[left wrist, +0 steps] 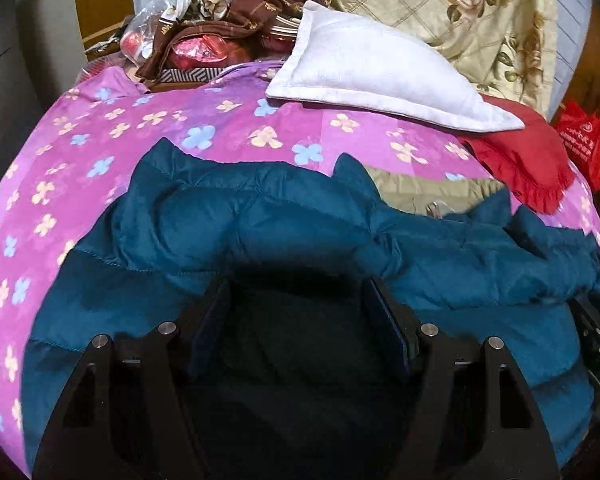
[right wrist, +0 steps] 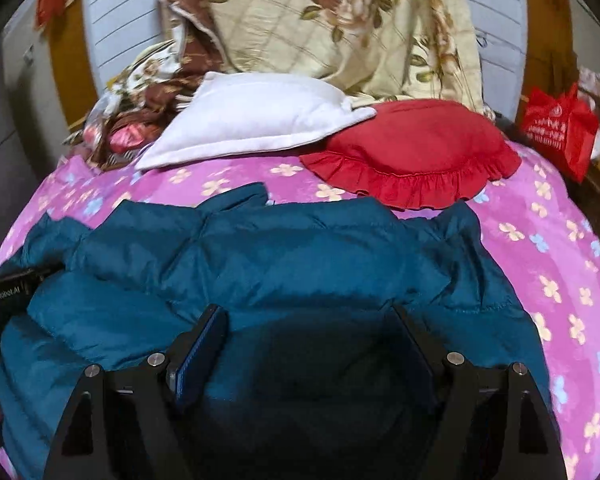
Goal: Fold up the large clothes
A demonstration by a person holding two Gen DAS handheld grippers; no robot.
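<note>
A large teal quilted down jacket (left wrist: 284, 220) lies spread across a pink flowered bed sheet (left wrist: 100, 136); it also shows in the right wrist view (right wrist: 284, 252). My left gripper (left wrist: 296, 284) is open, its fingers wide apart and low over the jacket's near part. My right gripper (right wrist: 306, 312) is open too, just above the jacket's near edge on the right side. The left gripper's body shows at the left edge of the right wrist view (right wrist: 8, 292). A beige lining (left wrist: 420, 192) shows at the jacket's far side.
A white pillow (right wrist: 252, 116) and a red frilled cushion (right wrist: 416, 152) lie beyond the jacket. A floral quilt (right wrist: 340, 16) is heaped at the headboard. Brown patterned cloth and bags (left wrist: 220, 28) sit far left. A red bag (right wrist: 560, 128) stands at the right.
</note>
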